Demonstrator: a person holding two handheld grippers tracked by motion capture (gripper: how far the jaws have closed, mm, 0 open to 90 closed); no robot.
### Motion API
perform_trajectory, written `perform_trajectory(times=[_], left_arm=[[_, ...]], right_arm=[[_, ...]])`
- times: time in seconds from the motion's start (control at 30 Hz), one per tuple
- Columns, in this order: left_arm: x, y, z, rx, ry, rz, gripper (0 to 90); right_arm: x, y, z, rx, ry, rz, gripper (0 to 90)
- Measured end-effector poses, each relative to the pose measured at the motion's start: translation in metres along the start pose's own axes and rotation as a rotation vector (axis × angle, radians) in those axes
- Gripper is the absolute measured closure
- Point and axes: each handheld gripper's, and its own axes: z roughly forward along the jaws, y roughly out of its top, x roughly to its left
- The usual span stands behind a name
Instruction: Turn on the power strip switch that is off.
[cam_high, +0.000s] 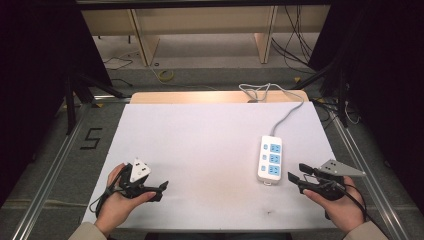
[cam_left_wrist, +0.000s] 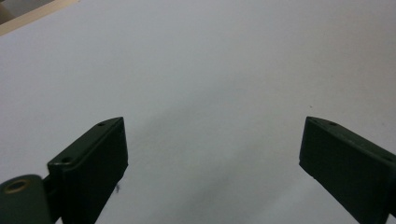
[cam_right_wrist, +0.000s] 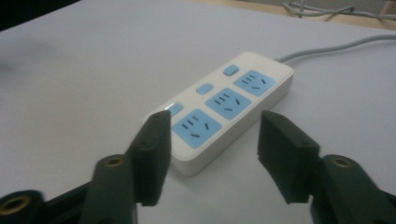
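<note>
Right tongs (cam_right_wrist: 212, 154) wide apart, empty, just short of white power strip (cam_high: 270, 159) on bench (cam_high: 210, 150). Left tongs (cam_left_wrist: 212, 163) wide, empty, over bare white surface.

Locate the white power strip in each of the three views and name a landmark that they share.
High view: power strip right of centre, just ahead of the right gripper.
Left gripper view: not in it.
Right gripper view: power strip centre, just beyond the open jaws.
Shared landmark: the white table sheet.

White-blue power strip (cam_high: 269, 159) flat, table's right.
</note>
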Motion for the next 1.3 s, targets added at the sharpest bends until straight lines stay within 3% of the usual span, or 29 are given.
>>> perform_trajectory(times=[0.07, 0.1, 0.13, 0.23, 0.47, 1.0, 1.3], left_arm=[[-0.001, 0.0, 0.001, -0.002, 0.001, -0.002, 7.6], [-0.001, 0.0, 0.001, -0.001, 0.0, -0.004, 7.8], [-0.002, 0.001, 0.001, -0.003, -0.001, -0.007, 7.8], [-0.002, 0.001, 0.001, -0.008, 0.0, -0.002, 7.8], [-0.001, 0.001, 0.001, -0.011, 0.003, -0.011, 7.9], [-0.001, 0.001, 0.002, -0.01, -0.001, -0.016, 8.6], [-0.001, 0.001, 0.002, -0.011, 0.0, -0.014, 9.0]], right_arm=[[0.0, 0.0, 0.0, 0.012, -0.004, -0.002, 50.9], [0.001, 0.0, -0.001, 0.041, -0.015, -0.016, 60.2], [0.001, 0.0, -0.001, 0.041, -0.015, -0.016, 60.2], [0.003, 0.001, -0.001, 0.055, -0.014, -0.038, 72.7], [0.007, 0.002, -0.003, 0.074, -0.025, -0.071, 90.0], [0.011, 0.01, -0.001, 0.074, -0.041, -0.114, 90.0], [0.01, 0.017, 0.001, 0.07, -0.051, -0.105, 90.0]])
